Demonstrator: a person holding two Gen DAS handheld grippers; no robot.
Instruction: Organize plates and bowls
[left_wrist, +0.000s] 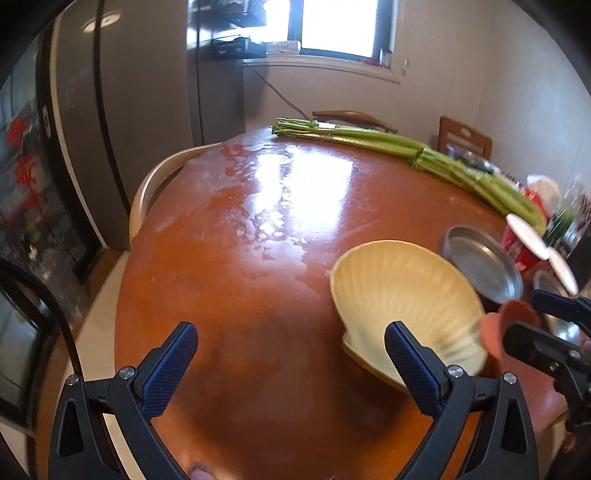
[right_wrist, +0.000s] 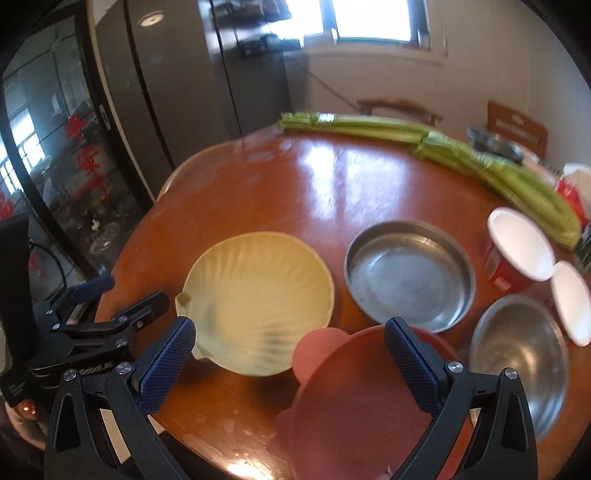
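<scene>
Nothing looks stacked yet. From my left gripper (left_wrist: 290, 363), jaws spread and empty, the cream shell plate (left_wrist: 402, 291) sits toward the table's (left_wrist: 258, 258) right edge. From my right gripper (right_wrist: 290, 363), jaws also spread, the pink plate (right_wrist: 351, 398), steel pan (right_wrist: 410, 275) and steel bowl (right_wrist: 521, 365) lie separate.

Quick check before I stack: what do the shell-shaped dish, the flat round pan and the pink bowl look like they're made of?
Shell-shaped dish: matte cream, moulded ribs, likely melamine or glazed ceramic; I can't tell which. Flat round pan: grey metal with dull reflections, probably stainless steel or aluminium. Pink bowl: matte, no glare, looks like plastic.
</scene>
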